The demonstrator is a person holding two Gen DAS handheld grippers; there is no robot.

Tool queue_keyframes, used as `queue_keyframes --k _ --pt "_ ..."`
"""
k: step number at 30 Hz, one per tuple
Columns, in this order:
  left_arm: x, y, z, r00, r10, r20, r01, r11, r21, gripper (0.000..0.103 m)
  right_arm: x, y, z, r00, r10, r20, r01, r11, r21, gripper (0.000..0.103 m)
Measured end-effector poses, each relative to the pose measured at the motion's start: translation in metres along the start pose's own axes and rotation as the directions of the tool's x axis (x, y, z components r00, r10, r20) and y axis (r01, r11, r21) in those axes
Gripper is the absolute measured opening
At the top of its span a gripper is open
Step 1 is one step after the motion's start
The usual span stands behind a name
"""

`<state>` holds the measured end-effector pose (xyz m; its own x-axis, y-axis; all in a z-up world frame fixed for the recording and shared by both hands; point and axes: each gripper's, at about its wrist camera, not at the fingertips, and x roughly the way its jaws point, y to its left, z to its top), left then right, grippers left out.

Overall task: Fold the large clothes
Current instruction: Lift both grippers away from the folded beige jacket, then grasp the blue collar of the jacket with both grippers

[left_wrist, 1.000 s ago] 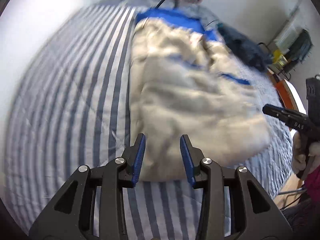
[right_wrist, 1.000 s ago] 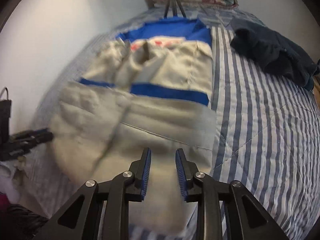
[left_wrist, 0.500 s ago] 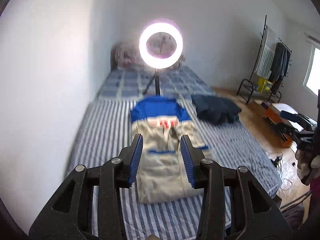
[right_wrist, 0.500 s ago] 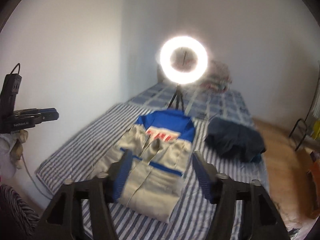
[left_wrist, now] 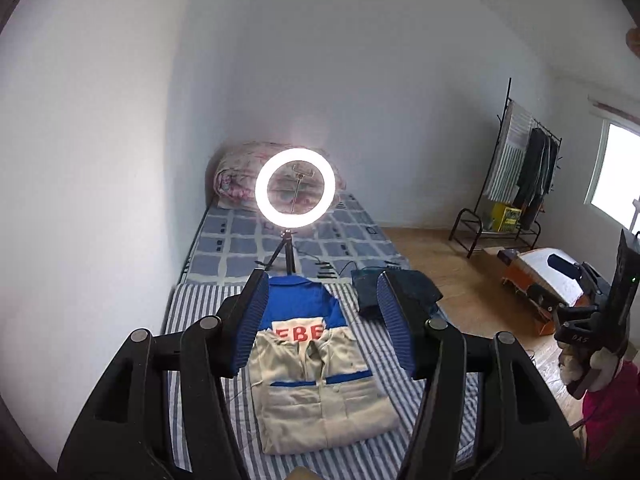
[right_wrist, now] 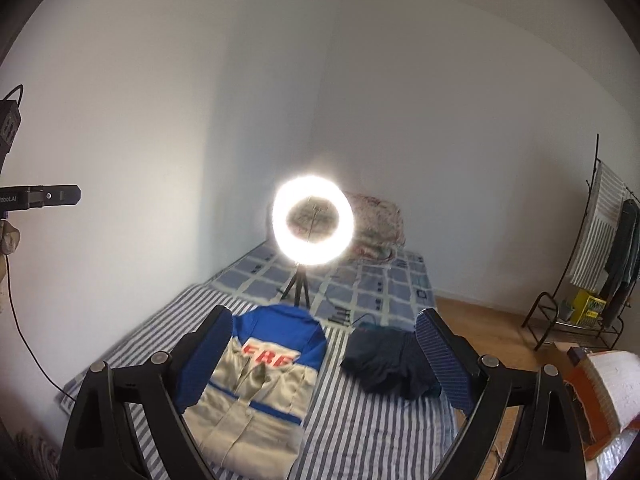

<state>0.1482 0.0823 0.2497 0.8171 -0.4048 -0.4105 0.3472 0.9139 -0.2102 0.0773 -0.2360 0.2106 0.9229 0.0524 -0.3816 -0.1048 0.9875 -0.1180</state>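
A folded beige and blue jacket [left_wrist: 320, 408] [right_wrist: 256, 408] with red letters lies flat on the striped bed cover [left_wrist: 192, 320] [right_wrist: 360, 420]. A crumpled dark navy garment [left_wrist: 366, 296] [right_wrist: 384, 364] lies to its right. My left gripper [left_wrist: 320, 284] hangs high above the bed with its jaws opening and nothing between them. My right gripper [right_wrist: 324, 314] is also high above the bed, jaws opening very wide and empty. Neither gripper touches any cloth.
A lit ring light on a tripod [left_wrist: 295, 188] [right_wrist: 313, 220] stands on the bed behind the jacket, before a rolled floral quilt [left_wrist: 232, 176]. A wall runs along the left. A clothes rack [left_wrist: 520, 184] [right_wrist: 612, 240] and an orange box [left_wrist: 520, 276] stand on the wooden floor at right.
Both grippers have risen from just over the jacket to high above the bed and tilted up toward the room. Both jaws have widened, the right one far more.
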Motion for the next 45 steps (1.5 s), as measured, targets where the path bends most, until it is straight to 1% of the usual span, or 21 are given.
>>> queue_keyframes --k 3,5,7,10,12,13,14,18,19,22,24,25,27,29,30,33,34,36,42,44,45 --pt "0.020 0.007 0.019 1.000 0.009 0.003 -0.009 1.000 -0.008 0.058 0.018 -0.012 0.010 1.000 0.027 0.006 -0.028 0.999 0.035 0.094" --pt "0.043 0.016 0.021 1.000 0.015 -0.006 -0.015 1.000 -0.018 0.058 0.037 -0.019 0.010 0.998 0.058 0.009 -0.059 0.997 0.056 0.094" --pt "0.069 0.024 0.017 0.999 0.011 -0.033 -0.012 1.000 -0.020 0.058 0.057 -0.022 0.005 0.998 0.060 0.007 -0.061 0.996 0.058 0.094" --pt "0.129 0.046 0.005 0.995 0.007 -0.103 -0.011 0.999 -0.039 0.058 0.106 -0.022 -0.011 0.997 0.067 -0.041 -0.066 0.997 0.026 0.094" --pt "0.171 0.064 -0.005 0.987 -0.006 -0.159 -0.006 0.997 -0.074 0.058 0.143 -0.022 -0.024 0.993 0.084 -0.082 -0.082 0.996 0.029 0.093" --pt "0.187 0.070 -0.009 0.983 -0.018 -0.180 0.001 0.996 -0.090 0.058 0.153 -0.023 -0.028 0.990 0.110 -0.090 -0.107 0.994 0.030 0.093" --pt "0.220 0.083 -0.016 0.976 -0.037 -0.216 0.011 0.993 -0.117 0.058 0.178 -0.025 -0.035 0.985 0.131 -0.112 -0.127 0.991 0.042 0.091" --pt "0.312 0.113 -0.040 0.953 -0.038 -0.300 -0.007 0.989 -0.148 0.058 0.267 -0.036 -0.064 0.966 0.205 -0.159 -0.186 0.974 0.125 0.090" --pt "0.344 0.124 -0.049 0.944 -0.044 -0.327 -0.008 0.988 -0.157 0.058 0.286 -0.039 -0.074 0.961 0.220 -0.168 -0.195 0.969 0.153 0.089" --pt "0.409 0.143 -0.075 0.922 -0.052 -0.384 -0.013 0.986 -0.164 0.058 0.361 -0.051 -0.102 0.936 0.275 -0.220 -0.220 0.944 0.245 0.077" --pt "0.461 0.163 -0.096 0.903 -0.050 -0.428 -0.026 0.985 -0.170 0.058 0.407 -0.057 -0.122 0.912 0.311 -0.269 -0.228 0.926 0.300 0.061" --pt "0.477 0.169 -0.106 0.896 -0.045 -0.441 -0.035 0.984 -0.173 0.058 0.419 -0.059 -0.129 0.905 0.317 -0.285 -0.225 0.923 0.313 0.058" --pt "0.521 0.191 -0.127 0.874 -0.048 -0.483 -0.054 0.979 -0.196 0.058 0.455 -0.059 -0.147 0.893 0.311 -0.326 -0.209 0.926 0.314 0.056" --pt "0.552 0.207 -0.144 0.861 -0.068 -0.505 -0.056 0.973 -0.226 0.058 0.491 -0.057 -0.165 0.877 0.318 -0.359 -0.213 0.929 0.302 0.056" --pt "0.562 0.212 -0.148 0.858 -0.076 -0.509 -0.056 0.970 -0.238 0.058 0.505 -0.054 -0.171 0.869 0.330 -0.369 -0.225 0.927 0.301 0.056" --pt "0.607 0.233 -0.163 0.833 -0.129 -0.538 -0.048 0.952 -0.303 0.058 0.546 -0.045 -0.187 0.846 0.349 -0.403 -0.239 0.924 0.298 0.056" --pt "0.615 0.238 -0.166 0.829 -0.133 -0.544 -0.051 0.949 -0.310 0.058 0.559 -0.043 -0.192 0.837 0.356 -0.416 -0.243 0.922 0.300 0.056" --pt "0.638 0.244 -0.171 0.825 -0.116 -0.554 -0.068 0.951 -0.300 0.058 0.583 -0.038 -0.199 0.827 0.357 -0.435 -0.241 0.923 0.300 0.056" --pt "0.687 0.258 -0.187 0.782 -0.137 -0.608 -0.069 0.950 -0.303 0.058 0.632 -0.036 -0.211 0.807 0.362 -0.467 -0.239 0.923 0.303 0.056" --pt "0.699 0.258 -0.194 0.775 -0.146 -0.615 -0.053 0.954 -0.294 0.058 0.647 -0.035 -0.217 0.794 0.380 -0.474 -0.247 0.915 0.320 0.056" --pt "0.700 0.256 -0.194 0.779 -0.148 -0.609 -0.042 0.957 -0.287 0.058 0.653 -0.034 -0.221 0.791 0.378 -0.481 -0.243 0.916 0.320 0.056"
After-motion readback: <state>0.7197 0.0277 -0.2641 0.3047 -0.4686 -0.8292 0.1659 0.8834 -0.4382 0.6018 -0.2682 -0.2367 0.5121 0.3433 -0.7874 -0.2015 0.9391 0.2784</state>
